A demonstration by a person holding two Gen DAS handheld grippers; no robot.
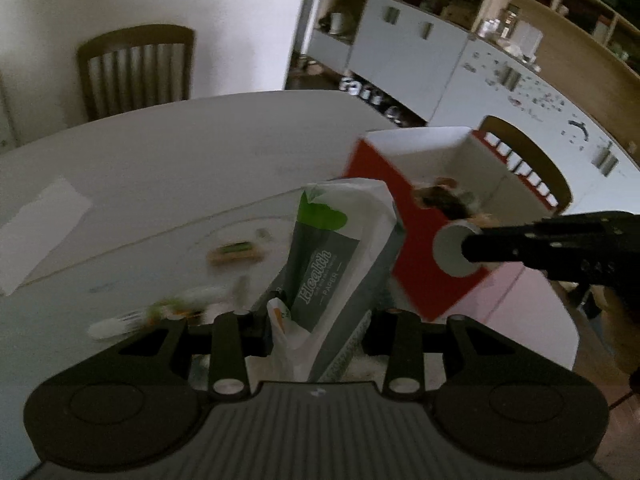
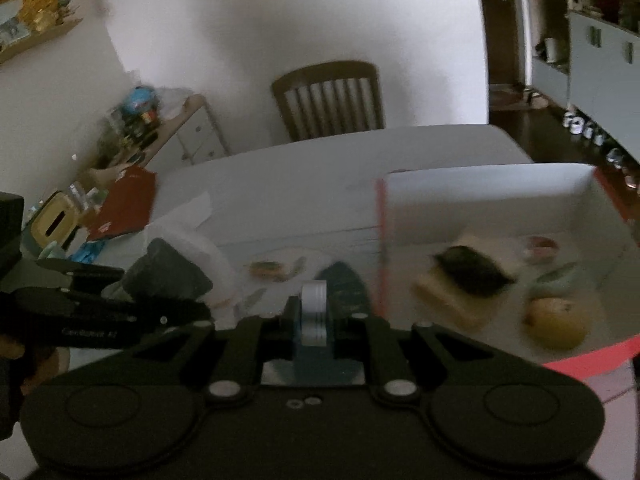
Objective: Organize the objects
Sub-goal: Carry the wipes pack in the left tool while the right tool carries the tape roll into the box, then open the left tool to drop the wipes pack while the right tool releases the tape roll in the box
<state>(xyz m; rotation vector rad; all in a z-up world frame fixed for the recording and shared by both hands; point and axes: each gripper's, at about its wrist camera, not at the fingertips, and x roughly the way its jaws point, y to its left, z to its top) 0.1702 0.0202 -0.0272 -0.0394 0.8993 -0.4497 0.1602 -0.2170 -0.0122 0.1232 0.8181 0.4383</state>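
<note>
My left gripper (image 1: 320,320) is shut on a plastic-wrapped pack of tissue paper (image 1: 340,248), grey and white with a green patch, which stands tilted above the table. My right gripper (image 2: 314,312) is shut on a small white roll of tape (image 2: 314,300). In the left wrist view the right gripper (image 1: 468,250) reaches in from the right with the tape roll (image 1: 450,248) in front of the red box (image 1: 380,184). The red box (image 2: 480,184) has a white inside and holds a dark pad (image 2: 472,272) and a yellow fruit (image 2: 556,320). The left gripper (image 2: 160,292) with the tissue pack (image 2: 168,272) shows at the left.
On the table (image 1: 180,152) lie a small green and tan item (image 1: 234,254), several blurred tubes (image 1: 160,308) and a white sheet (image 1: 40,232). A wooden chair (image 2: 328,100) stands behind the table. A cluttered sideboard (image 2: 132,132) is far left, white cabinets (image 1: 420,52) far right.
</note>
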